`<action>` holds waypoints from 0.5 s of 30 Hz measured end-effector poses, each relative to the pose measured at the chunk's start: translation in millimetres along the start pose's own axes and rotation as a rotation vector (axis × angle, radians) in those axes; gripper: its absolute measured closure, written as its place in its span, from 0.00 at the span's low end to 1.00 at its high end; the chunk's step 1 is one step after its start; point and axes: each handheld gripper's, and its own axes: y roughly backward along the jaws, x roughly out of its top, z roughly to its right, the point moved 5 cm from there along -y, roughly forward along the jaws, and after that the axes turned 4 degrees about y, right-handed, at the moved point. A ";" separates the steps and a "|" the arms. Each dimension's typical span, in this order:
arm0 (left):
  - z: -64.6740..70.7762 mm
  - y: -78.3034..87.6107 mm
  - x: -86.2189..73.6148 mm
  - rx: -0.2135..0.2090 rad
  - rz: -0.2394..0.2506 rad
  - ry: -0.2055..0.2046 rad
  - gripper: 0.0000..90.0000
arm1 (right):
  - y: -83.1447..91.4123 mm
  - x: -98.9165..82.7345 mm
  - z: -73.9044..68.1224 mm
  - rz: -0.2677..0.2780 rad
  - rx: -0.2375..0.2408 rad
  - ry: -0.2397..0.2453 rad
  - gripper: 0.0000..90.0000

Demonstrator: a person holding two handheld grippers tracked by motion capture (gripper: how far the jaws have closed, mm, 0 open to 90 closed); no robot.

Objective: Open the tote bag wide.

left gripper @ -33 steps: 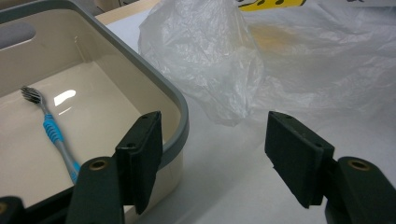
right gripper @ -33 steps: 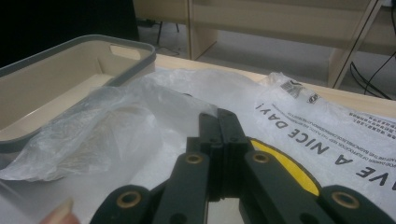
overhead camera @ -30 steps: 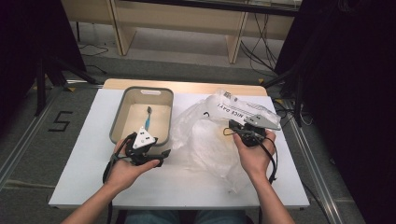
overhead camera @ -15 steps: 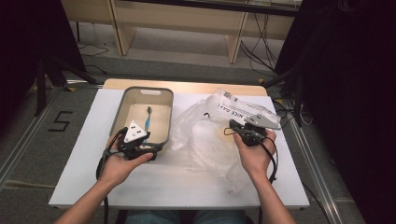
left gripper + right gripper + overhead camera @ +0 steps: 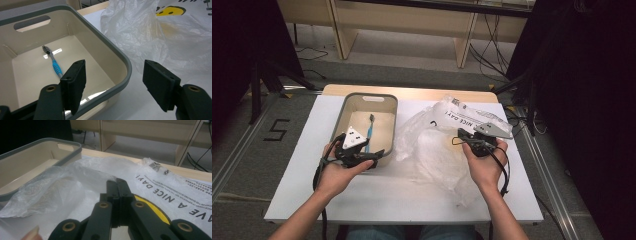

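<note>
Two grippers up: our left gripper [image 5: 113, 85] gapes wide over the bin [image 5: 125, 65] rim, our right gripper [image 5: 117, 185] pinches the bag [image 5: 75, 180].

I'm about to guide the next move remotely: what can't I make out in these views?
- Plastic bag contents: crumpled film hides them in every view.
- Right gripper: jaws shut; in its own view they cover any film pinched between them.
- Toothbrush handle end: hidden behind a left gripper jaw.
- Bin near wall: cut off at the bottom edge.

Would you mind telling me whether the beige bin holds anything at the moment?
Nearly empty: the bin holds a single blue-handled toothbrush lying flat on its floor; the rest of the floor that shows is bare.
</note>
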 end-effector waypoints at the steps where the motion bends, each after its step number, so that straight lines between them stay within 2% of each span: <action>1: -0.4 0.3 0.1 0.001 0.000 0.000 0.39 | 0.0 0.1 0.1 0.001 -0.001 0.000 1.00; 8: -2.8 1.2 1.6 0.008 -0.003 -0.004 0.38 | 0.1 0.1 0.3 0.001 -0.001 0.000 1.00; 15: -8.3 -2.3 7.6 0.032 -0.011 0.013 0.38 | -0.9 -0.7 0.3 -0.002 -0.001 0.000 1.00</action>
